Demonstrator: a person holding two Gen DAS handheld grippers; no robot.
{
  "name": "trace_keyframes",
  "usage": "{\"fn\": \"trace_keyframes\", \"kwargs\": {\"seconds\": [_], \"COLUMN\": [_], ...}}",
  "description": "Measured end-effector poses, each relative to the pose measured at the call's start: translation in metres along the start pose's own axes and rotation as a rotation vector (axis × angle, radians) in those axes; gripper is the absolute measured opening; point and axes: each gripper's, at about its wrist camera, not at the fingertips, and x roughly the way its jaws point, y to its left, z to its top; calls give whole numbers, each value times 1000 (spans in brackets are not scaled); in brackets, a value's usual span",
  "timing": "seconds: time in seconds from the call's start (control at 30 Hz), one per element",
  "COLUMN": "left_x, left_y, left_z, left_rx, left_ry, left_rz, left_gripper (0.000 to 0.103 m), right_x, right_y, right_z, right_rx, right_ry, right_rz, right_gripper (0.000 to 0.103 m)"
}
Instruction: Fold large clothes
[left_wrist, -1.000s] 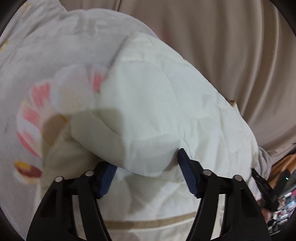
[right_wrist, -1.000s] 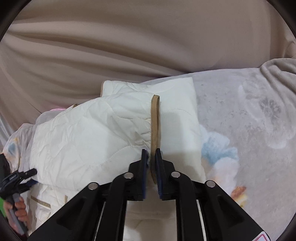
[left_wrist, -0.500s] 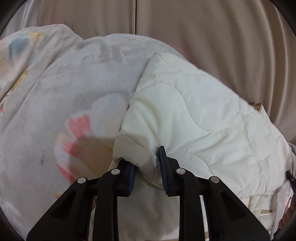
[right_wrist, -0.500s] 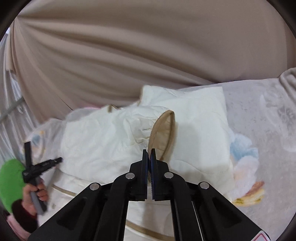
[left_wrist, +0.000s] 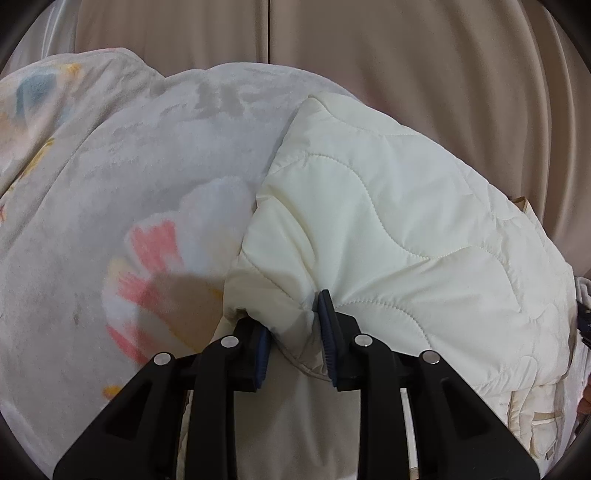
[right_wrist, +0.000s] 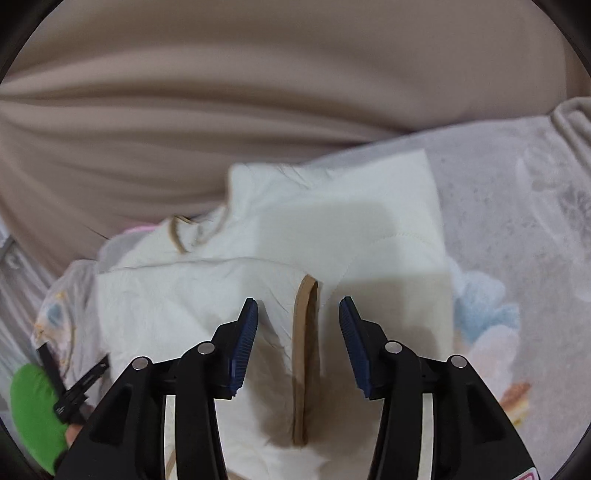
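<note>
Left wrist view: the left gripper (left_wrist: 293, 334) has its jaws closed down on a bunched fold of the cream quilted jacket (left_wrist: 399, 236), the blue pads (left_wrist: 327, 325) pressing the fabric from both sides with only the pinched cloth between them. The jacket spreads away to the right and far side of the gripper, its wavy stitching plain to see, and it lies on a pale floral blanket (left_wrist: 140, 192) that covers the bed. A pink and yellow flower print (left_wrist: 147, 258) shows on the blanket just left of the jacket's edge. Beige curtains (left_wrist: 388, 55) hang along the far side.

In the right wrist view, the right gripper (right_wrist: 298, 332) hangs over the jacket (right_wrist: 177, 302) with its jaws spread wide and nothing between them. Below the gap runs a tan trim band (right_wrist: 304, 354) of the jacket, lying free of both pads. The folded body of the jacket reaches toward the far curtains (right_wrist: 258, 92), and the blanket (right_wrist: 517, 221) extends to the right with a blue and orange flower print (right_wrist: 487, 325) near the jacket's right edge. At the near left, a green sleeve (right_wrist: 31, 406) and part of the other gripper's black frame are in view.
</note>
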Motion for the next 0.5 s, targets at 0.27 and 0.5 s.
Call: {"fn": "trace_keyframes", "kwargs": {"seconds": [0.27, 0.5], "left_x": [3, -9], "left_y": [0, 10], "left_z": [-1, -3], "left_rx": [11, -5], "left_ry": [-3, 31], "left_rz": [-1, -69], "left_gripper": [26, 42], "right_x": [-27, -30], "right_y": [14, -7], "right_z": [11, -24], "right_rx": [-85, -80], "right_ry": [-199, -122], "right_rz": [-60, -122], "right_gripper": [2, 23]}}
